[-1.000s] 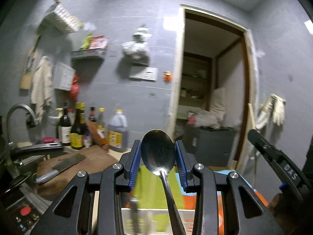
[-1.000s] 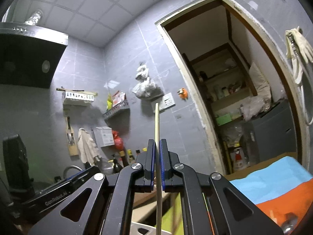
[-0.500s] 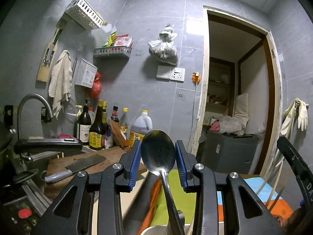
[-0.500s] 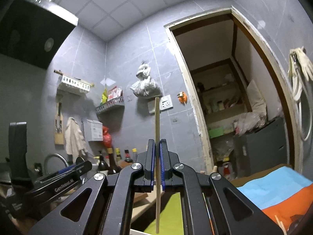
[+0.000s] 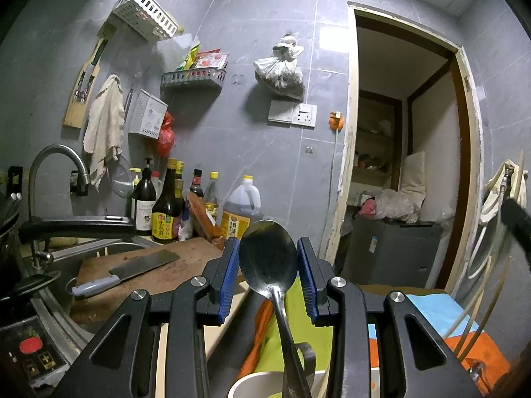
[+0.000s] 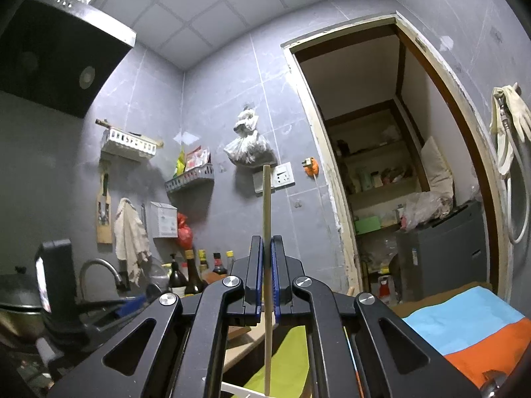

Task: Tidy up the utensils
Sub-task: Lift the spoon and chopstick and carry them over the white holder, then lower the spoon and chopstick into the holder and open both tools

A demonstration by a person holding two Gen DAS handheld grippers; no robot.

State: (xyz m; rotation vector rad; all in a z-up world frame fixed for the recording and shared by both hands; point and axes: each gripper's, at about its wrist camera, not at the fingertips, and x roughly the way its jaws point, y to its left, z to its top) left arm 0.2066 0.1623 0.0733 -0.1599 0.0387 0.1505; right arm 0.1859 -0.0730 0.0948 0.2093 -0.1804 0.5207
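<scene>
My left gripper [image 5: 268, 265] is shut on a metal spoon [image 5: 268, 258], bowl up between the blue pads, handle running down toward a white cup [image 5: 255, 385] at the bottom edge. My right gripper [image 6: 266, 265] is shut on a wooden chopstick [image 6: 266, 205] held upright, its lower end near a white rim [image 6: 242, 391] at the bottom. More chopsticks [image 5: 484, 301] show at the right of the left wrist view.
A cutting board with a cleaver [image 5: 126, 270] lies left by the sink and tap [image 5: 56, 165]. Sauce bottles [image 5: 166, 205] stand against the grey tiled wall. Green, orange and blue mats [image 6: 464, 325] cover the counter. An open doorway [image 5: 405, 165] is on the right.
Both grippers have risen and tilted upward, so more wall and ceiling show. The spoon and the chopstick stay gripped; the white container has dropped lower in view.
</scene>
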